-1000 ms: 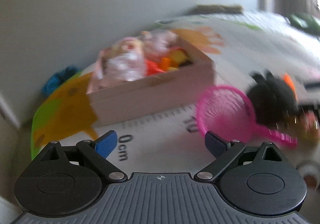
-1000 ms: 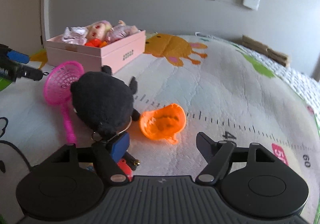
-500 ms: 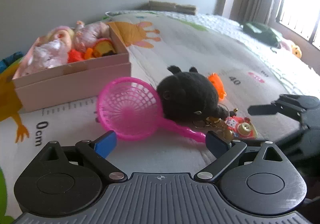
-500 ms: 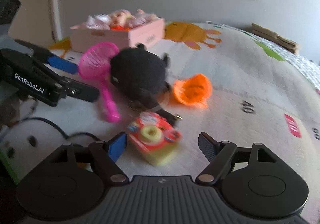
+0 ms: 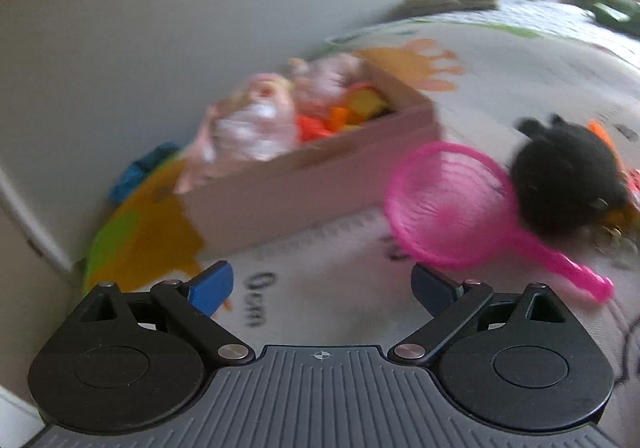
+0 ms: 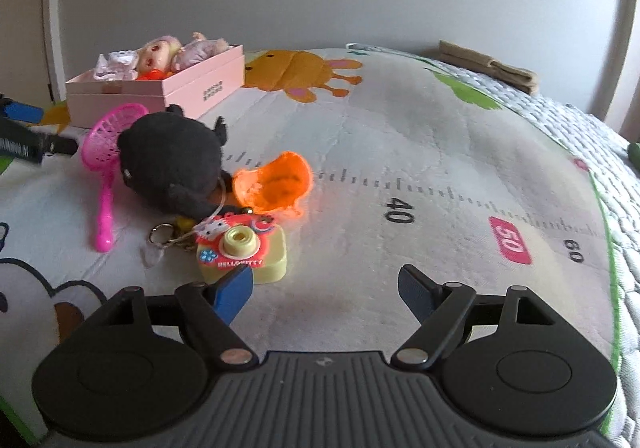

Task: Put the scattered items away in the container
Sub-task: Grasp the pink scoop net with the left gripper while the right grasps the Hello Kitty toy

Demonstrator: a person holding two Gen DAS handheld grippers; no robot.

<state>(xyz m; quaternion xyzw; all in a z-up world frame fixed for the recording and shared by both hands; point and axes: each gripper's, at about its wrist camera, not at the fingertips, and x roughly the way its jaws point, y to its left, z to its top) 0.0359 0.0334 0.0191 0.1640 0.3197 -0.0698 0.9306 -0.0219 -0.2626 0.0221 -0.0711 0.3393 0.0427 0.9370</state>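
Your right gripper point(image 6: 326, 288) hangs empty, jaws spread wide with only mat between them, likely readying for the toy camera point(image 6: 242, 248) just ahead of its left finger. Your left gripper point(image 5: 322, 284) is likewise spread and empty above the play mat point(image 5: 320, 288). Past the camera, the black plush point(image 6: 172, 164) lies touching the pink net scoop point(image 6: 112, 140) and the orange shell point(image 6: 274, 184). Farthest, by the wall, the pink box point(image 6: 160, 88) already holds dolls, so four items remain.
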